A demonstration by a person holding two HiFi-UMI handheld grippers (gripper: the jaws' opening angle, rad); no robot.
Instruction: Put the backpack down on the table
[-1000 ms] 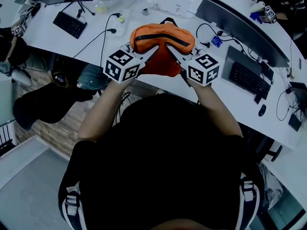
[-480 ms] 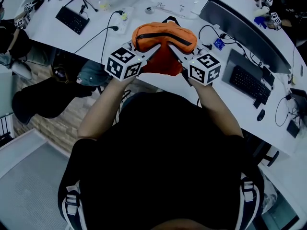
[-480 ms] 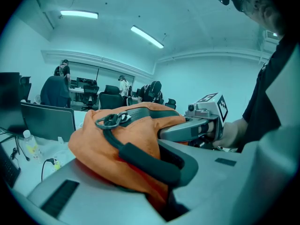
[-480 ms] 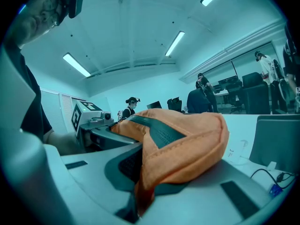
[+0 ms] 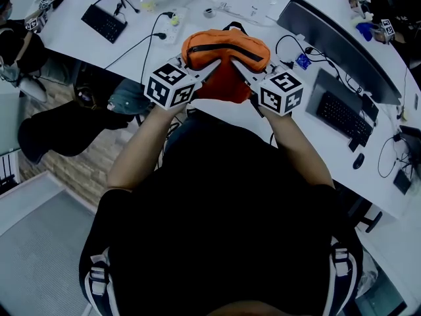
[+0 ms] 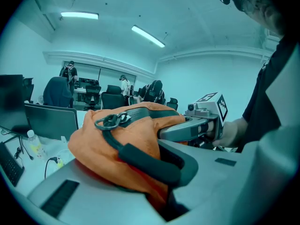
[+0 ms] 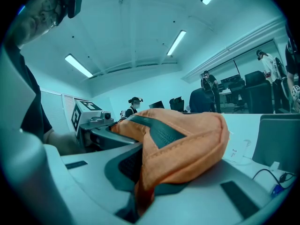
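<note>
An orange backpack (image 5: 225,61) with black straps hangs between both grippers over the near edge of the white table (image 5: 85,48). My left gripper (image 5: 212,69) is shut on the bag's orange fabric at its left side; in the left gripper view the backpack (image 6: 124,144) fills the jaws, zip pull on top. My right gripper (image 5: 237,69) is shut on the bag's right side; the right gripper view shows the backpack (image 7: 183,146) pinched between the jaws. Each gripper's marker cube sits just behind it. Whether the bag's bottom touches the table is hidden.
On the table lie a keyboard (image 5: 105,23) at the far left, cables and a power strip (image 5: 172,25) behind the bag, a monitor (image 5: 342,51) and a second keyboard (image 5: 342,117) at the right. A dark chair (image 5: 59,137) stands on the floor at the left.
Both grippers and the backpack keep the same place relative to the table edge; only the head view has shifted slightly.
</note>
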